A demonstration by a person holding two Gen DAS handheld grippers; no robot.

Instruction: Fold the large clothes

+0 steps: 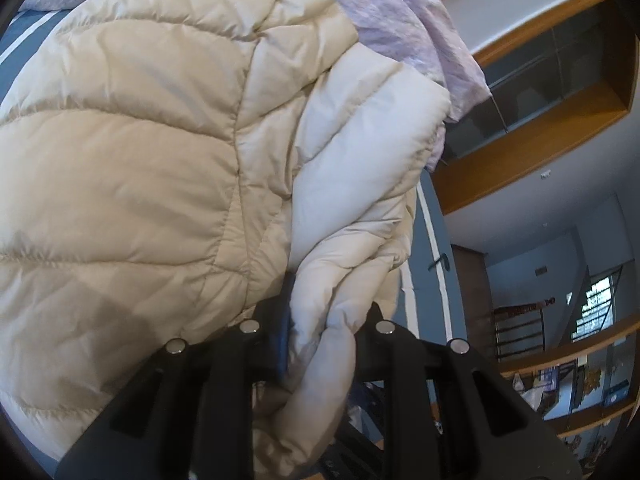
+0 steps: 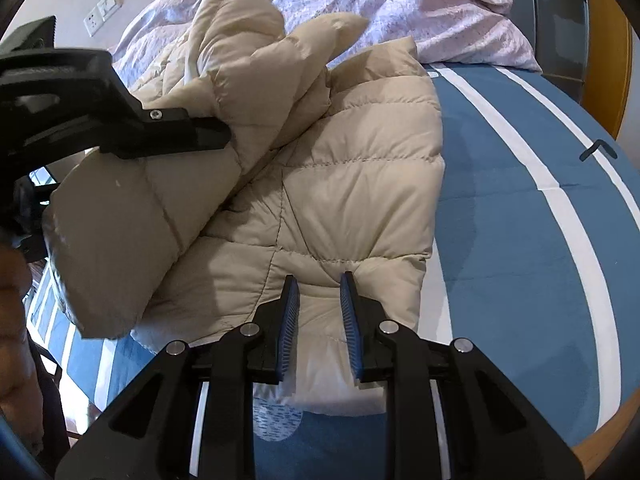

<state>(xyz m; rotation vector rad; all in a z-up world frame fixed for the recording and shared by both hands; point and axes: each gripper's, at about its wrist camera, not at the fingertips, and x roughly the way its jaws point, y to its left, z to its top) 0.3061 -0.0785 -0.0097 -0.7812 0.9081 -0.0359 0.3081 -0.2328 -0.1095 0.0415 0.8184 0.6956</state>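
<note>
A beige quilted puffer jacket [image 2: 344,184] lies on a blue bed cover with white stripes [image 2: 520,208]. My left gripper [image 1: 328,320] is shut on a bunched sleeve or edge of the jacket [image 1: 328,360] and holds it lifted; the jacket fills the left wrist view [image 1: 132,152]. The left gripper also shows in the right wrist view [image 2: 216,132], clamped on a raised fold over the jacket's body. My right gripper [image 2: 319,288] is open, its blue pads either side of the jacket's near hem, with the white lining [image 2: 320,380] below it.
A pale lilac duvet [image 2: 380,4] is heaped at the head of the bed behind the jacket. A wall socket [image 2: 102,10] sits at the upper left. Wooden shelving [image 1: 540,92] and a room with a window [image 1: 596,304] lie beyond the bed's edge.
</note>
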